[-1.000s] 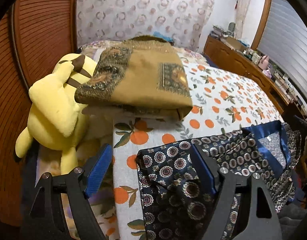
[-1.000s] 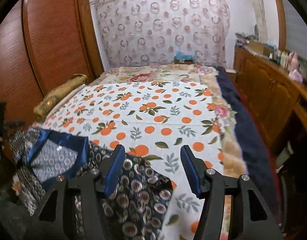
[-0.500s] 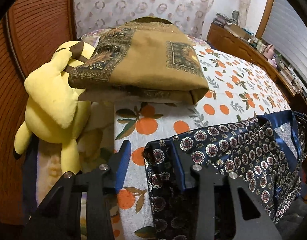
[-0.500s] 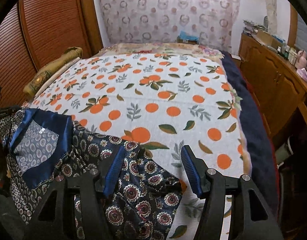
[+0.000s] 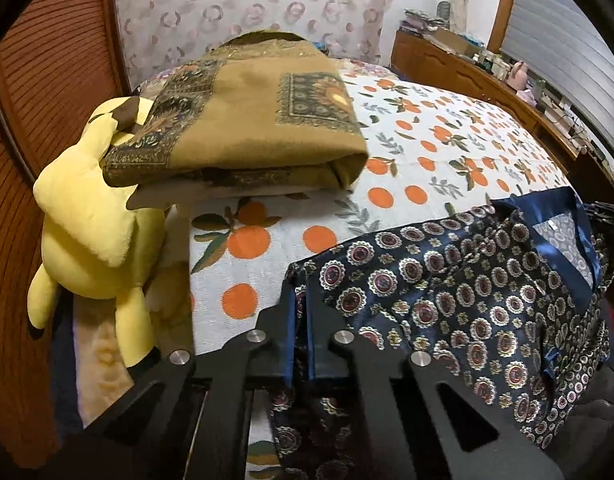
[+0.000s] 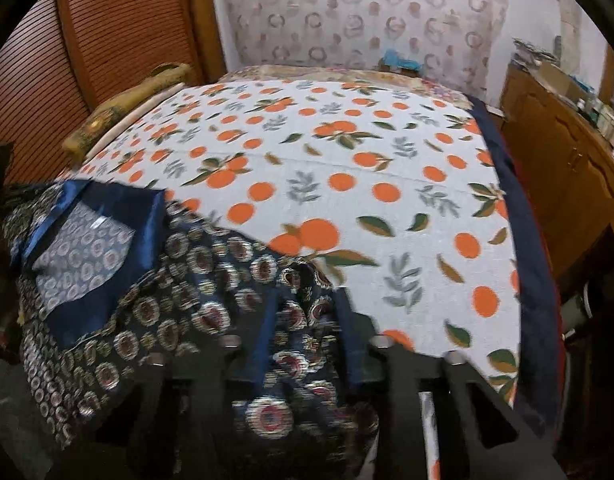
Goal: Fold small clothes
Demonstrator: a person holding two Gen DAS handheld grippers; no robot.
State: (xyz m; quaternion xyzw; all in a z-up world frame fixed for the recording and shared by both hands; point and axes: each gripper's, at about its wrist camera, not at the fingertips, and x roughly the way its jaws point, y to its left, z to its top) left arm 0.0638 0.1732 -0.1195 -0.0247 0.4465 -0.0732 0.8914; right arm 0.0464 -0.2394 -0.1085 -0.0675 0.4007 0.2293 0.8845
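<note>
Both grippers are down at the near edge of the bed, each on an end of the dark blue patterned garment (image 5: 447, 292). The left gripper (image 5: 301, 308) has just pinched shut on the garment's left corner, blue pads squeezed together with only a thin fold of cloth between them. The right gripper (image 6: 307, 312) has just been closing too — its jaws now clamp a bunched-up wad of the same fabric at the right end. It's a bit blurry there, but the cloth fills the gap.

The garment lies spread across the near edge of the orange-print bedspread (image 6: 347, 160), its blue satin collar (image 6: 107, 204) facing up. Further back on the left sits a folded mustard-brown cloth (image 5: 247, 120), with a yellow plush toy (image 5: 91, 216) slumped beside it against the wooden wardrobe doors (image 5: 47, 80). A wooden dresser (image 6: 567, 168) runs along the right.
</note>
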